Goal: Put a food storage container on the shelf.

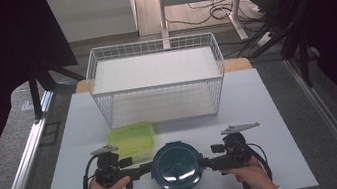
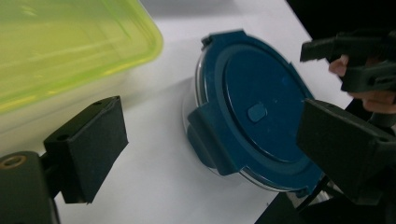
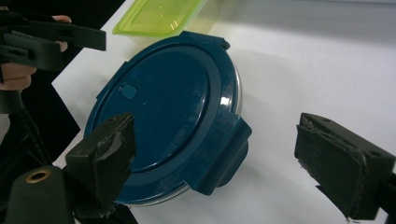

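dark blue plastic is what i'm working on: 1 round container (image 1: 177, 168) with a blue clip-lock lid, sitting flat on the white table (image 1: 270, 109) near my edge, right between my 2 grippers. in the high view the left gripper (image 1: 143, 169) points in from the container's left and the right gripper (image 1: 206, 162) from its right, both along the same left-right line through the middle of the lid, about equally near. neither is clearly closer, so i judge this a 2-handed job on the lid's side latches.

the relation that matters is each latch tab against each pair of jaws. in the left gripper view the near latch tab (image 2: 210, 144) lies ahead, between the jaws but nearer the right one, and nothing is pinched; the jaws stand spread wide, with bare table between them. in the right gripper view the other latch tab (image 3: 226, 156) sits between the jaws, closer to the left one, which overlaps the lid's rim in the picture; whether it touches i cannot tell. those jaws are spread wide too and hold nothing.

the lid is round, so it has no long axis to speak of; i can make out 2 latch tabs on the gripper line and what looks like 1 more hinge piece at the far rim.

count: 1 blue container, 1 yellow-green rectangular box (image 1: 132, 139) just behind and to the left of it, lying close beside it, 1 white wire basket (image 1: 156, 78) farther back, 2 grippers, 2 hands.
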The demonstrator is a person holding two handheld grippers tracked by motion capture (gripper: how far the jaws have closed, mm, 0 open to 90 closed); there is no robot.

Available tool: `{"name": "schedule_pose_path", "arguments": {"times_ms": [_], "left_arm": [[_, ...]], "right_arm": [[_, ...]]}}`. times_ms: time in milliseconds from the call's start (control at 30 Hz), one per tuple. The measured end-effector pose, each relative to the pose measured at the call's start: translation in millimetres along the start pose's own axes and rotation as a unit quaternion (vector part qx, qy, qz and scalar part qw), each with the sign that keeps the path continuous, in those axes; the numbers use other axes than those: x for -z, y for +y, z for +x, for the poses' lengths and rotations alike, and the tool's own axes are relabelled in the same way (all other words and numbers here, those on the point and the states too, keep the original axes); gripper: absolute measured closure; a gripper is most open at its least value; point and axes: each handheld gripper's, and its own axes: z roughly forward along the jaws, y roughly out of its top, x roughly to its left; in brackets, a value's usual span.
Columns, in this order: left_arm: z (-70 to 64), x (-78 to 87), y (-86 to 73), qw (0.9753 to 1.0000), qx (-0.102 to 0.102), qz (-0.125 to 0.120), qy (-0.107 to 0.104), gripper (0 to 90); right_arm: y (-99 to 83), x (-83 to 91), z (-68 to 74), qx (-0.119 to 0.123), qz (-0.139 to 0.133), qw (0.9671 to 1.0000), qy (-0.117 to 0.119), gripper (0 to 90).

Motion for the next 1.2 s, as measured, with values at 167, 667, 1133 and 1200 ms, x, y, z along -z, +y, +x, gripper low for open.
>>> {"name": "schedule_pose_path", "arguments": {"times_ms": [167, 667, 1133, 1200], "left_arm": [[1.8, -10.1, -2.2, 0.9996, 0.018, 0.014, -0.018, 5.8], [-1.7, -35.1, -7.0, 0.9957, 0.057, 0.049, -0.053, 5.3], [0.4, -54.5, -11.3, 0.9919, 0.073, 0.074, -0.073, 11.3], [1.0, -55.5, -11.4, 0.9906, 0.079, 0.078, -0.080, 13.2]], "right_arm": [[-3.5, -4.6, -1.4, -0.011, 0.004, 0.9999, 0.005, 11.1], [-8.4, -26.1, -3.2, -0.052, 0.022, 0.9977, 0.037, 11.1], [-16.7, -40.0, -6.5, -0.105, 0.035, 0.9910, 0.076, 14.4], [-17.6, -42.9, -6.5, -0.112, 0.037, 0.9895, 0.083, 14.6]]}}
